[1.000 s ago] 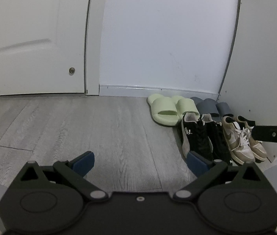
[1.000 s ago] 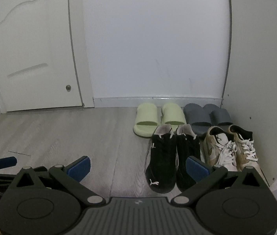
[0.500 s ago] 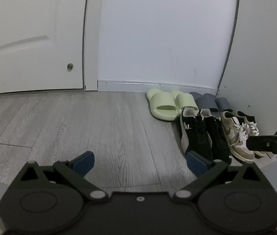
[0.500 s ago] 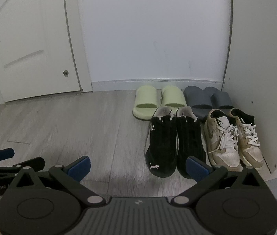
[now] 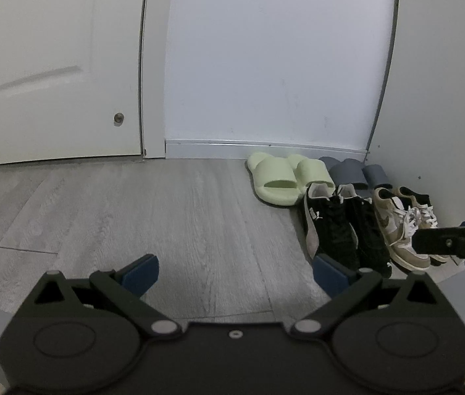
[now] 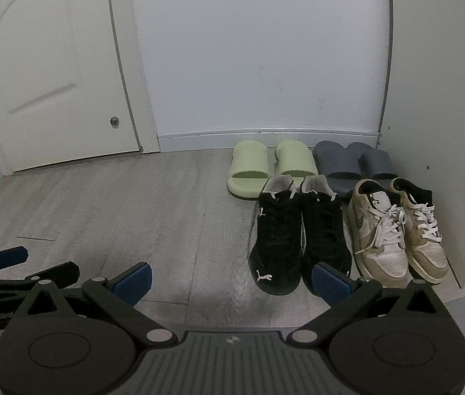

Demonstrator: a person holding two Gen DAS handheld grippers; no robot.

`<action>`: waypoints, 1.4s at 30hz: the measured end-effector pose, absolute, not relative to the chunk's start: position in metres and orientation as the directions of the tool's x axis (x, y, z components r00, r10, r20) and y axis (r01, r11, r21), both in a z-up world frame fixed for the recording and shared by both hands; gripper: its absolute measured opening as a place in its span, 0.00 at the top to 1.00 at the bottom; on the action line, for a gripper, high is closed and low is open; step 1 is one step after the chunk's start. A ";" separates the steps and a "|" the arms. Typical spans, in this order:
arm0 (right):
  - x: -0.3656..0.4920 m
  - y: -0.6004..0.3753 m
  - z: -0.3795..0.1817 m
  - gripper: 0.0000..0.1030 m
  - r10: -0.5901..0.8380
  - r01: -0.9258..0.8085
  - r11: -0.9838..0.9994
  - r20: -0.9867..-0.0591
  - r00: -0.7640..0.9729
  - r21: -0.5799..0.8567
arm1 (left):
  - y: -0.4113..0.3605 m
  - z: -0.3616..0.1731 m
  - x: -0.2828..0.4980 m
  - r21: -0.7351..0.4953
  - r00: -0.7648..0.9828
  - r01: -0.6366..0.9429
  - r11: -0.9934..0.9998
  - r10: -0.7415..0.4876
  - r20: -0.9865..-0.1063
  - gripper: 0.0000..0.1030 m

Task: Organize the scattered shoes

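Observation:
Four pairs of shoes stand in two rows in the right corner. Pale green slides [image 6: 267,169] [image 5: 283,177] and grey slides [image 6: 352,163] [image 5: 354,172] sit against the back wall. In front of them are black sneakers [image 6: 298,233] [image 5: 341,230] and tan-and-white sneakers [image 6: 397,230] [image 5: 400,223]. My left gripper [image 5: 234,271] hangs open over bare floor, holding nothing. My right gripper [image 6: 231,281] is open too, with its right finger above the toe of the right black sneaker. The right gripper's finger [image 5: 452,242] juts in from the right edge of the left wrist view.
A white door [image 6: 55,75] with a small round knob is at the back left. A white wall with a baseboard [image 6: 265,133] runs behind the shoes, and a white panel [image 6: 446,115] bounds them on the right. Grey wood floor [image 6: 134,214] stretches left of the shoes.
Both grippers have pulled back and risen a little from the shoes, which now sit farther off. Both stay open and the shoes have not moved.

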State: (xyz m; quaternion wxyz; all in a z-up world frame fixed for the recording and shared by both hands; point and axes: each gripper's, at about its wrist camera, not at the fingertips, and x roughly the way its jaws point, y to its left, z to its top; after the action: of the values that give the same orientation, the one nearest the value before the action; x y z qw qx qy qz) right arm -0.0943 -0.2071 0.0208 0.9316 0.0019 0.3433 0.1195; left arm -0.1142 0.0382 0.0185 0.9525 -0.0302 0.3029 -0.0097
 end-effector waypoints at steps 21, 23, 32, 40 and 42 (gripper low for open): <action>-0.094 -0.207 0.020 0.00 0.240 -0.240 0.967 -0.642 0.728 0.089 | 0.036 0.018 -0.115 -0.043 0.821 -0.027 0.999 -0.002 -0.571 0.03; -0.094 -0.208 0.020 0.00 0.241 -0.241 0.966 -0.642 0.728 0.088 | 0.036 0.018 -0.115 -0.042 0.820 -0.027 0.999 -0.002 -0.572 0.04; -0.094 -0.208 0.020 0.00 0.243 -0.246 0.965 -0.643 0.726 0.087 | 0.034 0.020 -0.121 -0.039 0.841 0.010 0.999 -0.030 -0.541 0.04; -0.095 -0.208 0.020 0.00 0.243 -0.249 0.965 -0.644 0.725 0.084 | 0.034 0.021 -0.120 -0.035 0.831 -0.021 0.999 -0.002 -0.556 0.05; -0.095 -0.208 0.019 0.00 0.244 -0.250 0.965 -0.645 0.725 0.084 | 0.035 0.020 -0.120 -0.035 0.831 -0.019 0.999 -0.004 -0.556 0.05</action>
State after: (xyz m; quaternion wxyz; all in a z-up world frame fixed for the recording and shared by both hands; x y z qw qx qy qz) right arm -0.0947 -0.2082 0.0193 0.9286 -0.0041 0.3465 0.1329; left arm -0.1198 0.0346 0.0202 0.9567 -0.0197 0.2905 0.0041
